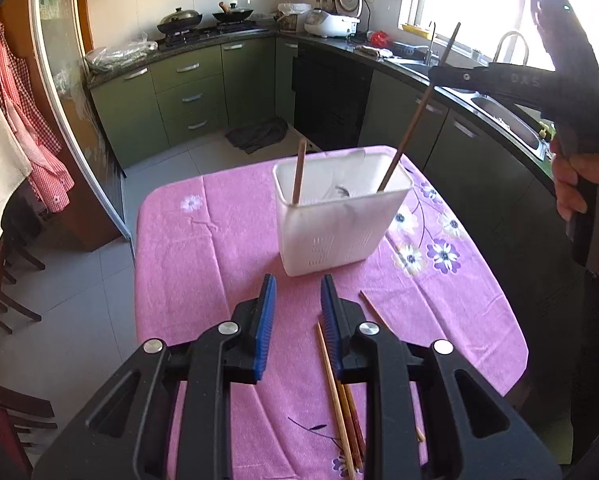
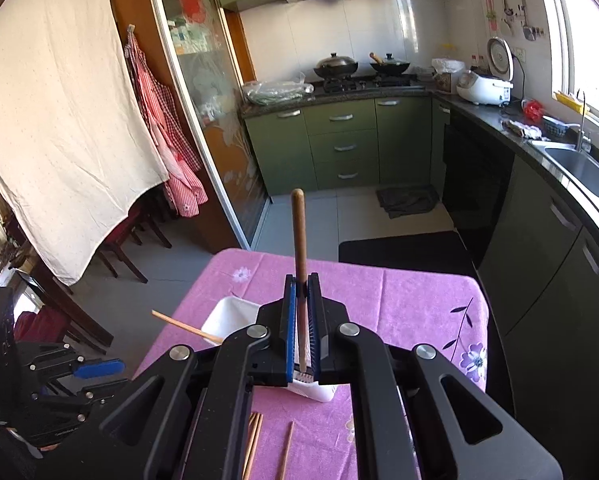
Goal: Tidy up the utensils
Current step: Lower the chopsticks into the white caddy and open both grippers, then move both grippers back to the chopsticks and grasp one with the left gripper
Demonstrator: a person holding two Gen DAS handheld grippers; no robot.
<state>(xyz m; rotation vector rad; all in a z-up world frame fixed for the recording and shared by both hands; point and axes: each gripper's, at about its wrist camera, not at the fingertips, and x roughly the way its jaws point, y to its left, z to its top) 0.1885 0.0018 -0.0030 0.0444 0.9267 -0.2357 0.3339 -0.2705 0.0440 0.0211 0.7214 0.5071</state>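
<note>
A green-cabinet kitchen with grey floor tiles surrounds a table [image 1: 227, 264] covered by a fuzzy pink cloth with a flower print. Toward its far side stands a white plastic holder [image 1: 339, 220], rectangular, with slotted vents low on its walls; one brown chopstick [image 1: 298, 172] leans inside at its left. The left gripper [image 1: 298, 300] hangs over the near cloth, its ribbed blue fingers [image 1: 265, 320] spread with nothing between them. The right gripper [image 2: 302, 320] pinches a round-ended wooden chopstick [image 2: 298, 232], whose lower tip dips into the holder's right corner. More slim chopsticks [image 1: 339, 412] lie loose on the near cloth
</note>
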